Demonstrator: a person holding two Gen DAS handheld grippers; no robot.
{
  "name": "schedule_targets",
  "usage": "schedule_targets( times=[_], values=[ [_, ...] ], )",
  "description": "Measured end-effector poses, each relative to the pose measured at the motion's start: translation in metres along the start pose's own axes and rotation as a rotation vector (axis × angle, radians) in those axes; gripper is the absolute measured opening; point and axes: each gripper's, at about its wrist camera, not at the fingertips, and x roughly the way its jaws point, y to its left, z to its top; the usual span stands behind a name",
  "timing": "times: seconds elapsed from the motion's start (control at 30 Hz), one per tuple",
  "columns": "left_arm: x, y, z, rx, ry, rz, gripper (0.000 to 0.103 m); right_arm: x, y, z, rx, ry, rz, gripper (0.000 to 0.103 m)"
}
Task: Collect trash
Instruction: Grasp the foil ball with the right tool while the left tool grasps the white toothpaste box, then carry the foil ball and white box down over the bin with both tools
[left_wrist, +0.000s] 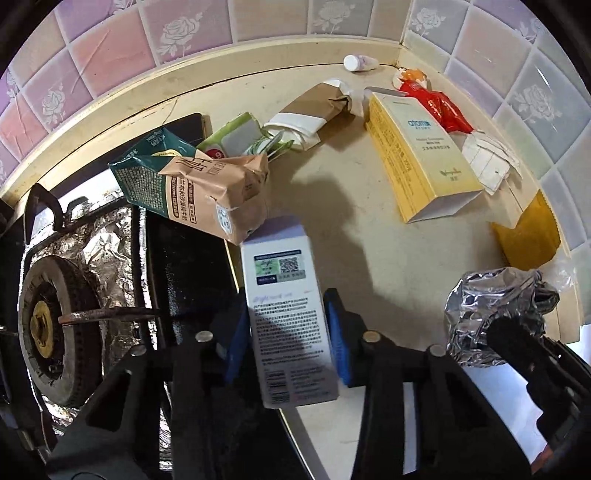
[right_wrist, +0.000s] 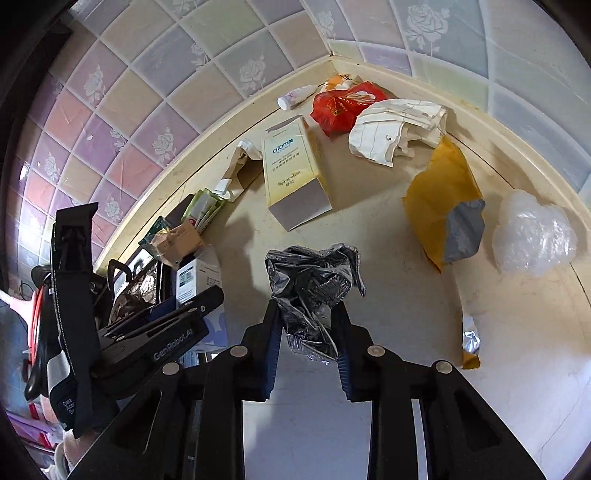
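My left gripper (left_wrist: 286, 332) is shut on a white and lilac printed box (left_wrist: 284, 295), held at the counter's edge beside the stove. It also shows in the right wrist view (right_wrist: 195, 275), with the left gripper (right_wrist: 177, 314) around it. My right gripper (right_wrist: 306, 332) is shut on a crumpled silver foil wrapper (right_wrist: 314, 288), seen in the left wrist view (left_wrist: 491, 314) too. More trash lies on the cream counter (right_wrist: 388, 258): a yellow carton (left_wrist: 417, 155), a tan milk carton (left_wrist: 218, 192), a red wrapper (right_wrist: 343, 103) and crumpled white paper (right_wrist: 395, 133).
A gas stove burner (left_wrist: 55, 328) with foil lining sits at the left. A yellow envelope (right_wrist: 439, 199) and a clear plastic wad (right_wrist: 532, 232) lie at the right. A small white bottle (left_wrist: 358, 62) lies by the tiled wall (left_wrist: 221, 29). A brown paper wrap (left_wrist: 314, 107) lies mid-back.
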Motion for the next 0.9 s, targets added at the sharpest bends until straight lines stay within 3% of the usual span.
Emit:
schedule_targets(
  times=[0.27, 0.5, 0.9],
  values=[
    [-0.019, -0.014, -0.021, 0.053, -0.024, -0.007, 0.033, -0.026, 0.0, -0.014, -0.012, -0.032, -0.003, 0.026],
    [-0.06, -0.024, -0.055, 0.084, -0.053, -0.03, 0.033, -0.058, 0.001, -0.039, -0.029, -0.06, -0.005, 0.026],
    [-0.157, -0.041, -0.149, 0.108, -0.139, -0.042, 0.033, -0.147, -0.008, -0.128, -0.075, -0.098, 0.018, 0.026]
  ],
)
